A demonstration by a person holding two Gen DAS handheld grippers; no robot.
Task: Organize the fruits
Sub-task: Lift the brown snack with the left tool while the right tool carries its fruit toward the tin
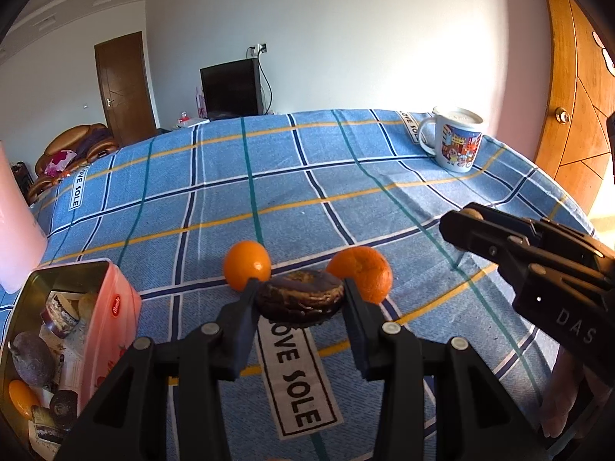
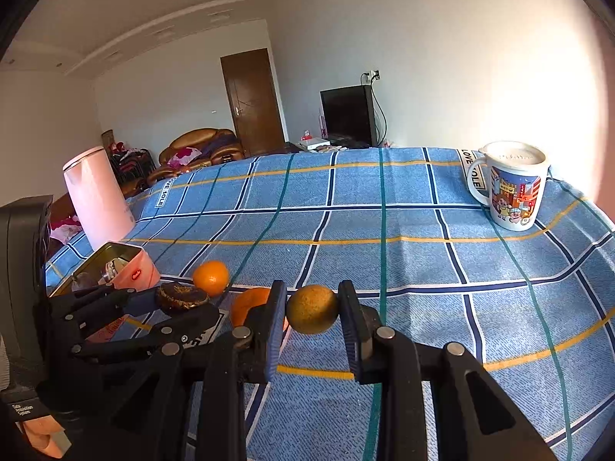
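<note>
Left wrist view shows the left gripper [image 1: 300, 299] clamped on a dark flattened fruit [image 1: 300, 299] with the open tin [image 1: 115, 303] close to its left, while right wrist view shows the right gripper [image 2: 312, 309] pinching a yellowish round fruit [image 2: 312, 309], farther from that tin.

Blue plaid cloth [image 1: 346, 176], orange fruits [image 1: 247, 270], pink tin [image 1: 115, 307].

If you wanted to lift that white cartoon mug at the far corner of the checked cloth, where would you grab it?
Probably the white cartoon mug by its loop handle, approached from the left side in the right wrist view. It stands upright with the handle facing that way. The body looks wide and smooth, and something covers the mouth, ruling out a rim pinch.
</note>
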